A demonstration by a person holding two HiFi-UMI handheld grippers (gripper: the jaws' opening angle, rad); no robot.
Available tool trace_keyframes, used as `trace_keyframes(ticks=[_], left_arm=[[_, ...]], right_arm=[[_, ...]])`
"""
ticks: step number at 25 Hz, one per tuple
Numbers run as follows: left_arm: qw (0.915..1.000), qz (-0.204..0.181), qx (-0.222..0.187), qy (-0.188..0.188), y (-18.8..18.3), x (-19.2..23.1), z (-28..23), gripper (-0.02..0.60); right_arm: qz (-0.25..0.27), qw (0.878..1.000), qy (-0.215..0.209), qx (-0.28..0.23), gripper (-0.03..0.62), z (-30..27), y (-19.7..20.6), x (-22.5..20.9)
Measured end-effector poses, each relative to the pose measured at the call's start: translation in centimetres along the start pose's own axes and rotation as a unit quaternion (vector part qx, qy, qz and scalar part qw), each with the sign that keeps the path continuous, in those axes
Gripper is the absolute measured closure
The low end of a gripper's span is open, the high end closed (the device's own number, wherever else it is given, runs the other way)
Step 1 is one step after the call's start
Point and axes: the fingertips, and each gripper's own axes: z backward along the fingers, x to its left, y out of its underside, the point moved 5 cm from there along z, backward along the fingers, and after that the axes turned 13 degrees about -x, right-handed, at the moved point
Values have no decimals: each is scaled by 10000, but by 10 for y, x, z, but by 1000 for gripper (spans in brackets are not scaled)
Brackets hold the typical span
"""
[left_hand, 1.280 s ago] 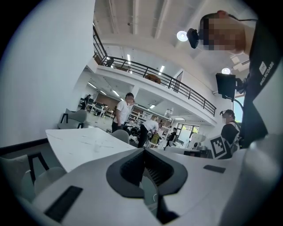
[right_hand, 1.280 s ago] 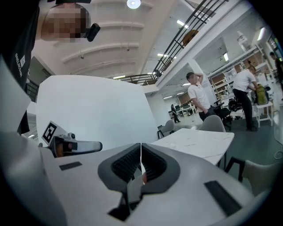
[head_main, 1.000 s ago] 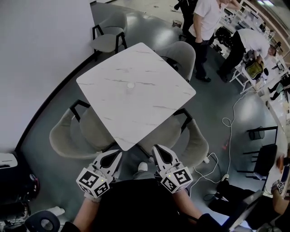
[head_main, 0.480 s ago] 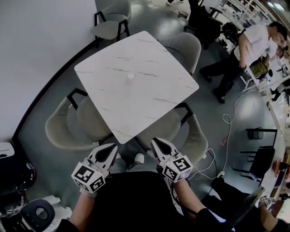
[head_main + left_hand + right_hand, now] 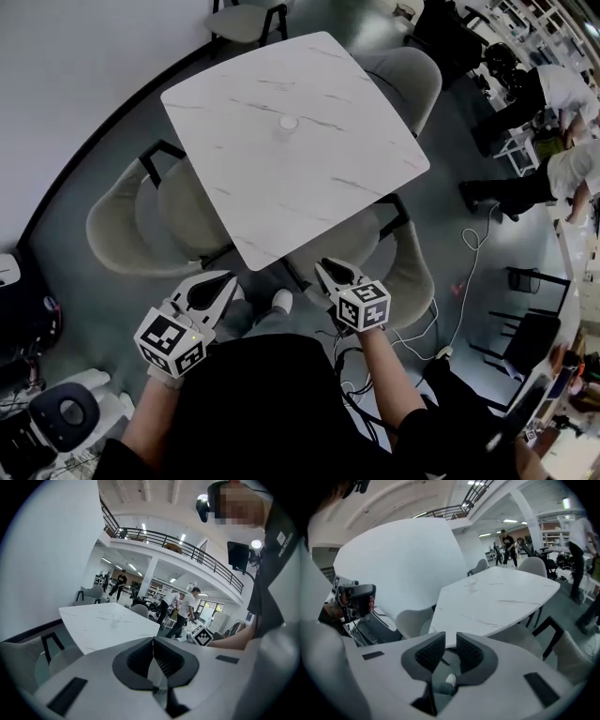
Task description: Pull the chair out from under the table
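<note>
- Your left gripper has its jaws pressed together with nothing between them. It hangs short of the near corner of the tabletop.
- Your right gripper has its jaws opening, with a narrow gap between the ribbed pads and nothing in that gap. It sits over the near edge of the right-hand chair. No view shows whether it touches the chair.
- The right-hand chair is a pale upholstered tub chair on a black frame. Its seat is tucked under the white marble-patterned tabletop, and its curved back stands out toward you on the right.
- The left-hand chair is of the same kind and is tucked under the adjoining edge, beyond your left gripper.
- Two far chairs stand at the opposite sides of the tabletop, one of them partly cut off by the top of the head view.
- A small white round thing stands alone on the tabletop, well away from both grippers. It is too small to tell whether it is a container or what it holds.
- Each marker cube carries black-and-white square patterns but no readable words.
- A strap in the left gripper view bears small print that is too fine to read.
- A white cable trails over the grey floor to the right of the right-hand chair.
- Several people stand well beyond the table at the upper right.
</note>
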Motion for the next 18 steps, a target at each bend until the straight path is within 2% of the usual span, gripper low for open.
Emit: trace_keyframes(ticks=[7, 13, 18], left_arm=[[9992, 104, 115, -379, 20, 3, 10, 575], [9971, 157, 284, -694, 42, 4, 17, 575], [9938, 336, 375, -993, 58, 6, 25, 575]], right_arm=[[133, 9902, -420, 1328, 426, -44, 65, -25], [234, 9743, -551, 2171, 391, -74, 120, -41], [289, 9616, -631, 2655, 382, -97, 152, -47]])
